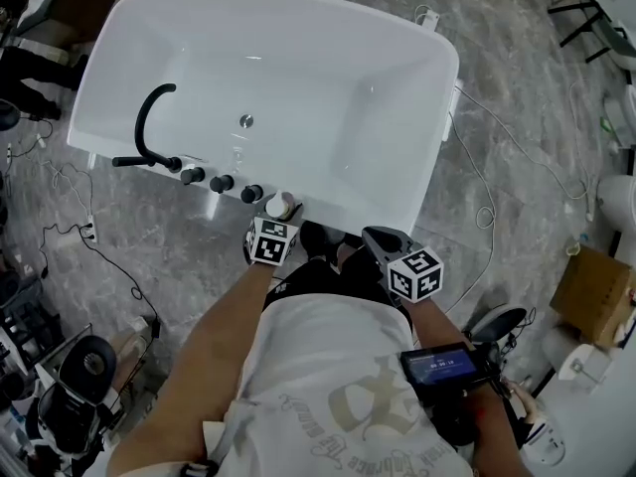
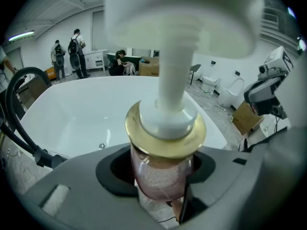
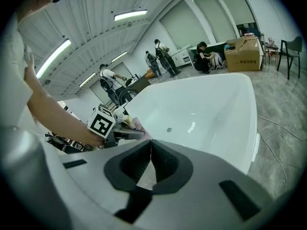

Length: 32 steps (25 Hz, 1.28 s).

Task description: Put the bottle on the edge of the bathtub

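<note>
A pump bottle (image 2: 160, 176) with a pink glass body, gold collar and white pump stands upright between my left gripper's jaws, which are shut on its body. In the head view the bottle (image 1: 282, 205) and left gripper (image 1: 281, 219) are over the near rim of the white bathtub (image 1: 444, 97), just right of the knobs. I cannot tell whether the bottle's base touches the rim. My right gripper (image 3: 150, 147) is shut with nothing in it. It hangs near the person's body (image 1: 376, 237), right of the left gripper.
A black faucet (image 1: 149, 117) and three black knobs (image 1: 221, 182) sit on the tub's near left rim. The drain (image 1: 245, 120) is in the tub floor. Cables (image 1: 477, 167) lie on the marble floor to the right, and a cardboard box (image 1: 593, 291) stands farther right. People (image 2: 72, 51) stand far behind the tub.
</note>
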Tool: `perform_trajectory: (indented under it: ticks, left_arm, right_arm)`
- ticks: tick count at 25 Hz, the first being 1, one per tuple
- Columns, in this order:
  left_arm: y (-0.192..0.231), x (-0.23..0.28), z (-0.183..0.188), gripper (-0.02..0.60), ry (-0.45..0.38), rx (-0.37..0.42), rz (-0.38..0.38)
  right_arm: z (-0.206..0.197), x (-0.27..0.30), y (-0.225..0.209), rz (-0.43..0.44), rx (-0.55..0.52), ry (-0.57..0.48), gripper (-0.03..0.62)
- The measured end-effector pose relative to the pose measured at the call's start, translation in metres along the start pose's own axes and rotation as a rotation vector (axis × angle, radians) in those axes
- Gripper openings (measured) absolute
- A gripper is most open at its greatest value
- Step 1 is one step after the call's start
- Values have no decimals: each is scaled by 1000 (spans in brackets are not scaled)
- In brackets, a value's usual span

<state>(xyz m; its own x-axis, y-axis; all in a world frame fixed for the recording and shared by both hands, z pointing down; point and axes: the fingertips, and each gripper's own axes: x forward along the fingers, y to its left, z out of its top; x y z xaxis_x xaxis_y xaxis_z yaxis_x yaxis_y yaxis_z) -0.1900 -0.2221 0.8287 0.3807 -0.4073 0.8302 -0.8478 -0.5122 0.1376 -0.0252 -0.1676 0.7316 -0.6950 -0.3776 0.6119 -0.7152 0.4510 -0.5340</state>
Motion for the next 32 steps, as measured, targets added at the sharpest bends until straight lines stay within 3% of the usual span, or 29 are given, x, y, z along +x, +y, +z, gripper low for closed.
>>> perform_trajectory:
  ticks: [11,32]
  left_arm:
    - [0,1,2,227,-18,1,24]
    - [-19,-4,-14,255,-29,-6,-10]
  right_arm:
    - [-12,-3,4,3,4,27,6]
    - [-29,-11,19,-3,-2,36,6]
